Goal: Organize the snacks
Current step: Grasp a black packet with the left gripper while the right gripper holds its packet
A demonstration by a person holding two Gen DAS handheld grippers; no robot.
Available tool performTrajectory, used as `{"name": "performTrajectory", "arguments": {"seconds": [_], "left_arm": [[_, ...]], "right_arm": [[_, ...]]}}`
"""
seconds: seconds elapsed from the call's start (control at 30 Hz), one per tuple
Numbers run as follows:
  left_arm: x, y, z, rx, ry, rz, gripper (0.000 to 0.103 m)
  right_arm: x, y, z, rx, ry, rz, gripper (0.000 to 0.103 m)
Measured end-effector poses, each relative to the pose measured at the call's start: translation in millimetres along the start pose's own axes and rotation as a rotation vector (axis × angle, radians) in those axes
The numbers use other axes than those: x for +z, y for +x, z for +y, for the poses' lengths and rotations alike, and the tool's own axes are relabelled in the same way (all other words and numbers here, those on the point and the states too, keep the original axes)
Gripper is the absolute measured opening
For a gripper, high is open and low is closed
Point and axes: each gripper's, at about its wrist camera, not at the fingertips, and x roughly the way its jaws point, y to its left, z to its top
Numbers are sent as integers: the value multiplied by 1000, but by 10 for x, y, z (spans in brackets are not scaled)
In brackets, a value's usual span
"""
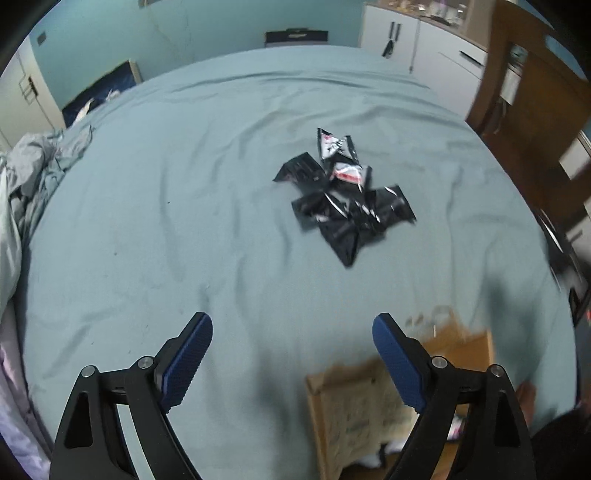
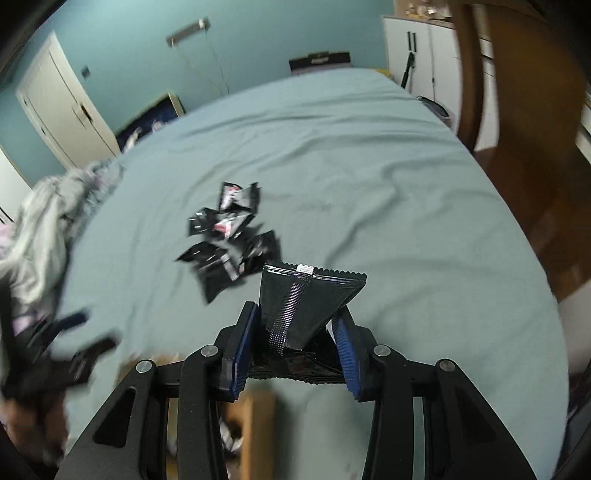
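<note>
A pile of black snack packets (image 1: pixel 343 195) lies on the blue-green bed sheet (image 1: pixel 184 184); it also shows in the right wrist view (image 2: pixel 229 236). My left gripper (image 1: pixel 291 328) is open and empty, held above the sheet short of the pile. My right gripper (image 2: pixel 295 314) is shut on a black snack packet (image 2: pixel 306 299), held above the sheet and to the right of the pile. A cardboard box (image 1: pixel 369 402) sits below my left gripper's right finger; it also shows under my right gripper (image 2: pixel 255 417), with packets inside. The left gripper appears blurred at the left in the right wrist view (image 2: pixel 74 343).
Crumpled grey bedding (image 1: pixel 33 173) lies at the bed's left edge. A brown wooden door (image 1: pixel 532 107) stands to the right. White cabinets (image 1: pixel 417 33) stand at the back right. A white door (image 2: pixel 62 103) is at the far left.
</note>
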Motion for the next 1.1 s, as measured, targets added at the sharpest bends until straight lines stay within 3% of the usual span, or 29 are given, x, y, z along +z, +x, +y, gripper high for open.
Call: {"name": "performTrajectory", "arguments": {"seconds": [0.1, 0.23, 0.33, 0.53, 0.57, 0.67, 0.83, 1.1], "left_arm": [[231, 236, 5, 9, -52, 36, 90], [552, 654, -61, 63, -35, 72, 90], [735, 900, -49, 54, -78, 105, 90], [1003, 1279, -3, -32, -204, 146, 90], [1027, 1375, 5, -37, -223, 175, 88], [1036, 1543, 26, -88, -257, 232, 63], [981, 1414, 34, -98, -267, 210, 31], [641, 450, 164, -87, -233, 100, 30]], "right_arm": [[-355, -316, -78, 61, 48, -18, 39], [-667, -332, -218, 91, 86, 19, 39], [-623, -251, -260, 77, 84, 57, 39], [-435, 62, -303, 123, 110, 118, 40], [-415, 126, -326, 120, 119, 133, 40], [-379, 197, -372, 148, 146, 155, 40], [-371, 197, -383, 141, 145, 155, 40], [-424, 78, -373, 117, 149, 132, 40]]}}
